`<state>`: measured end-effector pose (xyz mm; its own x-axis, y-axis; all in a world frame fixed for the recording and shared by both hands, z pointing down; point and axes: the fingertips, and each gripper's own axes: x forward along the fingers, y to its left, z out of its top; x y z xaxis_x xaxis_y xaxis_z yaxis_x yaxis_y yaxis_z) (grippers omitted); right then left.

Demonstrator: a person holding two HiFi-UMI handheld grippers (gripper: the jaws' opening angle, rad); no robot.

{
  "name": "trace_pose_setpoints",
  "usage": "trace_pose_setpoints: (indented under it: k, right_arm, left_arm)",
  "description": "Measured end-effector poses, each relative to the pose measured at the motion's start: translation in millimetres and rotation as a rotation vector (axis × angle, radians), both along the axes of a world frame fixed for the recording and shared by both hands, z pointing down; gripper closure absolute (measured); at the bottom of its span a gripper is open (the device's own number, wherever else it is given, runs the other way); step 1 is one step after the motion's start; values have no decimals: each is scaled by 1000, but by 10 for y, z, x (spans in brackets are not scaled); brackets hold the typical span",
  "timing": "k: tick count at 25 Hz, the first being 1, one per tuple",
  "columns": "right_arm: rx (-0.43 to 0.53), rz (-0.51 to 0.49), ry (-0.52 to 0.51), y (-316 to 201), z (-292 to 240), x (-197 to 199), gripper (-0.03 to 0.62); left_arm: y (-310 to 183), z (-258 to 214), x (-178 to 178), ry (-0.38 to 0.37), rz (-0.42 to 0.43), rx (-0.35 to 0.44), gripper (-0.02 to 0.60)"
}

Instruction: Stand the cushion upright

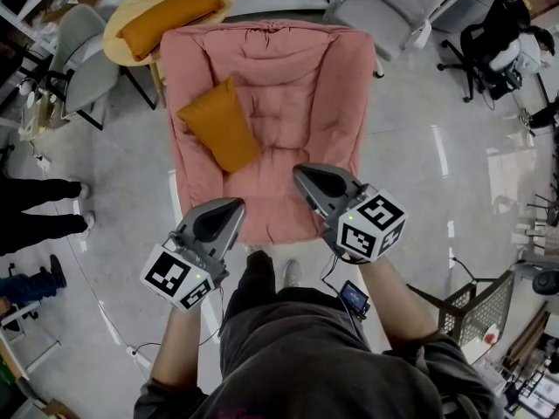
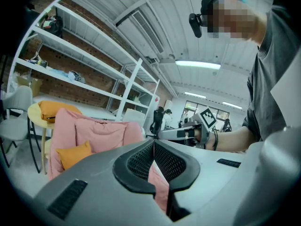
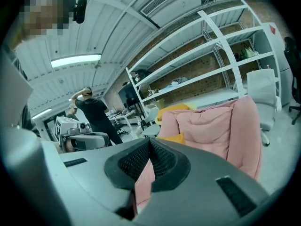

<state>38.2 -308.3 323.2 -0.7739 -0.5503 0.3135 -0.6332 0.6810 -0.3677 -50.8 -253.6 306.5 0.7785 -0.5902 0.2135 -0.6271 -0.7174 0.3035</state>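
An orange cushion (image 1: 218, 125) lies tilted on the left part of a pink padded chair (image 1: 297, 85). In the left gripper view the cushion (image 2: 74, 154) leans low against the pink chair (image 2: 101, 133). In the right gripper view only the cushion's top (image 3: 172, 138) shows, above the jaws. My left gripper (image 1: 238, 203) hovers at the chair's front edge, shut and holding nothing. My right gripper (image 1: 299, 173) is over the seat's front right, also shut and holding nothing. Both stand apart from the cushion. Each gripper view shows its tips (image 2: 153, 142) (image 3: 149, 140) meeting.
A second orange cushion (image 1: 169, 20) rests on a round yellow table (image 1: 122, 46) behind the chair's left. Grey chairs (image 1: 384, 3) stand behind it. A person's legs (image 1: 39, 208) are at the left, a wire basket (image 1: 476, 308) at the right. White shelving (image 2: 94, 65) lines the brick wall.
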Motion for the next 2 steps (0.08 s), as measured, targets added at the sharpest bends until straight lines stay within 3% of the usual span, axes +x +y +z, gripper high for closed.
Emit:
trace_pose_setpoints:
  k: [2]
  right_arm:
    - [-1, 1, 1, 9, 6, -2, 579]
  left_arm:
    - [6, 4, -6, 1, 0, 0, 571]
